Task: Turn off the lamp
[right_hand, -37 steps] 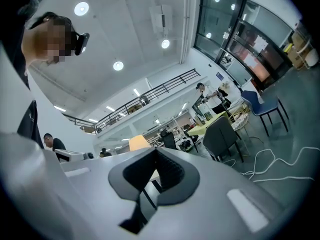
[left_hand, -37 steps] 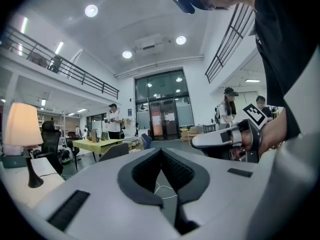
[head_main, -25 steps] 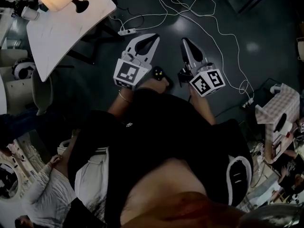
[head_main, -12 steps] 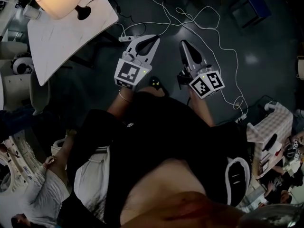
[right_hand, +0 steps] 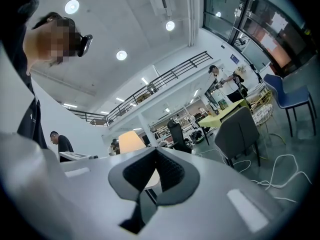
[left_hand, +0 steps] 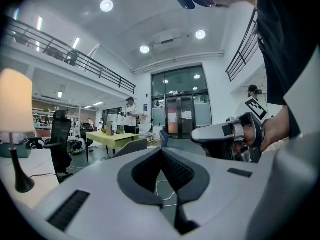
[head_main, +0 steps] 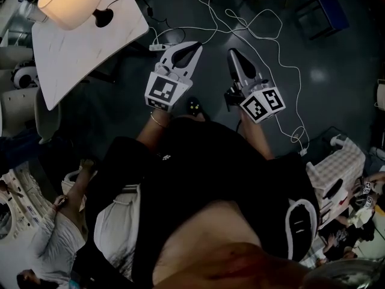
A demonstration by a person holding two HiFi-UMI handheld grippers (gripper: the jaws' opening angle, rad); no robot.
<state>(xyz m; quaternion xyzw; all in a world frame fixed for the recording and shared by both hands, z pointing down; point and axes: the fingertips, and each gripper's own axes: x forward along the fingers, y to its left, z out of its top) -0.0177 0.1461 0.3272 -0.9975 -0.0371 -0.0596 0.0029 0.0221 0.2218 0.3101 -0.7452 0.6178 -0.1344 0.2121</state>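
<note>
**Approach to the lit lamp: both grippers empty, jaws pressed together**

White table (head_main: 78, 53), upper left, now reaches further toward the grippers than a second ago, so the person is evidently closing on it. The lamp (head_main: 71, 3) stands at the table's far end with its shade glowing, so the task is not yet done. Left gripper (head_main: 194, 46) and right gripper (head_main: 232, 53) are side by side over the floor (head_main: 325, 71) and well apart from the lamp, holding nothing. The white power strip (head_main: 157, 47) now lies just beside the left tip.
</note>
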